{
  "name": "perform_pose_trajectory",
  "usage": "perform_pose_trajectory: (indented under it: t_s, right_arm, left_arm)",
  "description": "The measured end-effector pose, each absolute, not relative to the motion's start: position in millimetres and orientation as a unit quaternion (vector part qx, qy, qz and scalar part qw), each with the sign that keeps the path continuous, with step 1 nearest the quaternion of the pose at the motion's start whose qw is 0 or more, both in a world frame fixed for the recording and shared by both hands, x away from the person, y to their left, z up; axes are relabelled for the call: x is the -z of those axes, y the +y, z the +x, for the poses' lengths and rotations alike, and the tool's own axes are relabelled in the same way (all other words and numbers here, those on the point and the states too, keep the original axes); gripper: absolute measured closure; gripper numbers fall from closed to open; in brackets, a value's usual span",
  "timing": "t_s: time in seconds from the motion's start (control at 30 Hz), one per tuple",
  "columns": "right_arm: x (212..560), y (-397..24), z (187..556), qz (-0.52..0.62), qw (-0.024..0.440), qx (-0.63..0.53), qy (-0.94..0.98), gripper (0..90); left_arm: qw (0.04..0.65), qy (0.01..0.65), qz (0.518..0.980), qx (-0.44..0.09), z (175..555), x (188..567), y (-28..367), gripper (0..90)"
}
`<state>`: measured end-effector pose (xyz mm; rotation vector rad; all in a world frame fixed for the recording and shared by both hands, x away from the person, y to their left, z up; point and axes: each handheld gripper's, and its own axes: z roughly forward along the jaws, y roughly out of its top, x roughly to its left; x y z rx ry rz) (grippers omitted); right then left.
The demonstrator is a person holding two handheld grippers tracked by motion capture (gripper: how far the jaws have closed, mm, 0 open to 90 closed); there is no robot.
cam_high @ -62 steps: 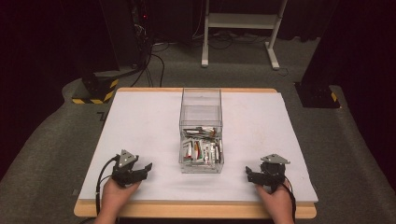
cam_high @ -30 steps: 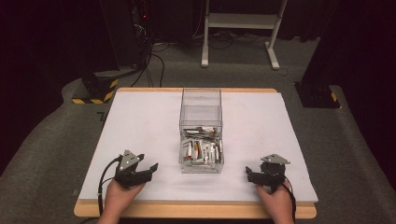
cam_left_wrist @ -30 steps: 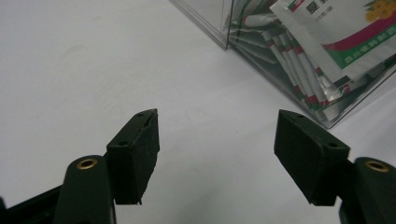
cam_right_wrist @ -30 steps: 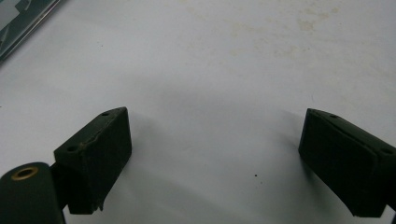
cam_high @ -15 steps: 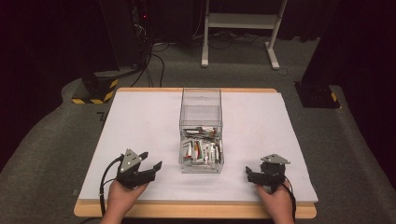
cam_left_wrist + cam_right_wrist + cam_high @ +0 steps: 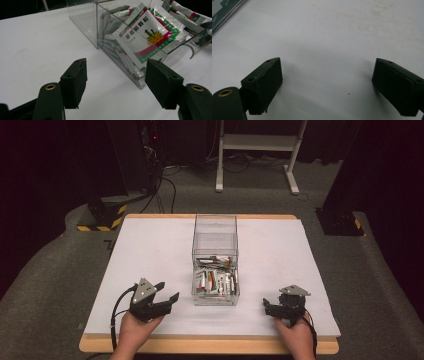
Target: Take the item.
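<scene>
Jaws on both tools stand spread wide with nothing between them. Nearest the left gripper (image 6: 167,299) is the clear, rectangular plastic box (image 6: 215,232), which stands upright in the middle of the white table top (image 6: 150,250), its long side running away from the person. Inside the box's near half lies a loose heap of flat foil sachets (image 6: 216,281), white with green and red borders; the far half looks bare. In the left gripper view the box's near corner (image 6: 140,83) sits just ahead of the black jaw on the right side of that view, not touching it, and one sachet (image 6: 143,35) with a yellow flower print and printed characters leans tilted against the clear wall. More sachets are stacked behind it.

That left gripper is lifted off the surface and angled toward the box, held by the person's left hand (image 6: 134,327), with a black cable looping back from it and a grey three-cornered plate on top. On the other side of the box, well apart from it, the right gripper (image 6: 266,307) rests low over the table near the front edge, gripped by the right hand (image 6: 296,332). Its own view shows bare white surface (image 6: 324,50) with faint stains between the parted jaws, and an edge of the box in the top-left corner (image 6: 225,10).

Beyond the table, grey carpet, a white metal stand and a black-and-yellow striped base sit on the floor.
</scene>
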<state>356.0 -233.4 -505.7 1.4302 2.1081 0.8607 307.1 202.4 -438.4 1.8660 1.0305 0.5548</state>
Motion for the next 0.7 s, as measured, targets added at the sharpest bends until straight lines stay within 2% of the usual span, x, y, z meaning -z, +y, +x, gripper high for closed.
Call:
perform_pose_trajectory:
  t_s: [0.7]
  right_arm:
    - [506,-233,356,0.519,0.224,-0.311,0.764,9.5]
  left_arm:
    - [0.465,0.401,0.758,-0.219,310,425,185,35.1]
